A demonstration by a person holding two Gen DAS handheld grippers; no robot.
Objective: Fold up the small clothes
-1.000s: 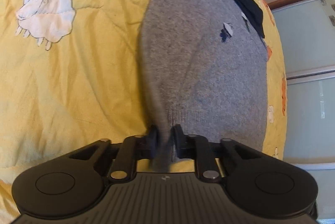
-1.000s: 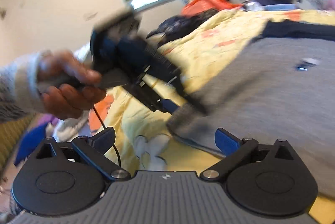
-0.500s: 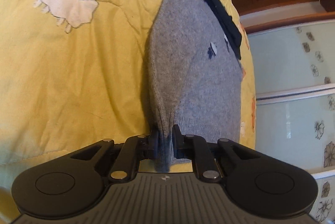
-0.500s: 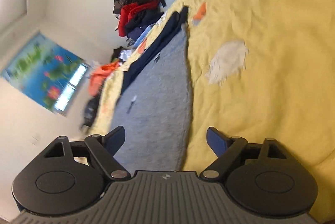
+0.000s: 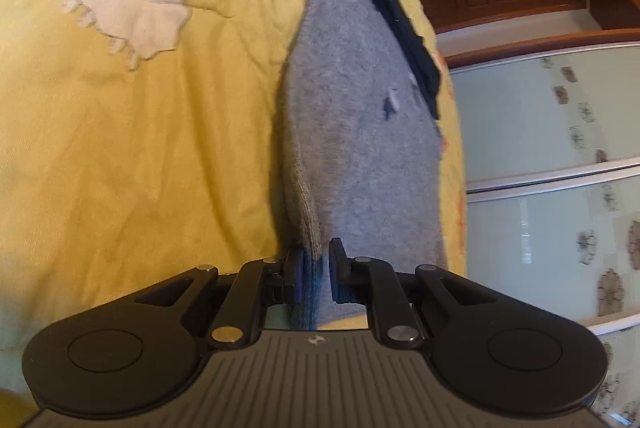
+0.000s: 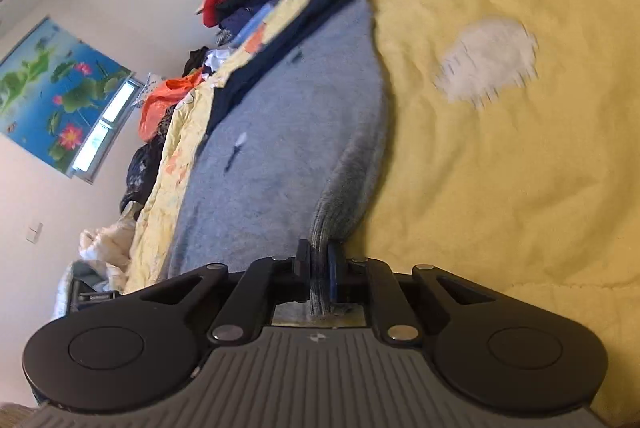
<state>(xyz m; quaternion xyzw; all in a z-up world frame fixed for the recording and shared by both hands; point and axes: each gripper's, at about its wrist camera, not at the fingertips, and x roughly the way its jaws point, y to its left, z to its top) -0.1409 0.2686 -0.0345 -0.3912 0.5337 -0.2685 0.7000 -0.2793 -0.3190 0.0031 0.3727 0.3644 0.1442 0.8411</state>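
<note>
Both claws now gripping the hem

My right claw [image 6: 319, 270], wide open a second ago, is closing onto the grey knitted sweater [image 6: 280, 132] on the yellow bedspread [image 6: 500, 168]; left claw [image 5: 316, 274] is staying clenched on it, so I'm ready to fold.

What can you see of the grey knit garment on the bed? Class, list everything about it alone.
The grey knit garment looks like soft, fuzzy wool with a ribbed hem and a dark navy band along its far edge, plus a small dark-and-white motif. It lies spread on the yellow bedspread. The left gripper pinches its near ribbed edge; the right gripper is closing on another bunched part of that edge, lifting it.
</note>
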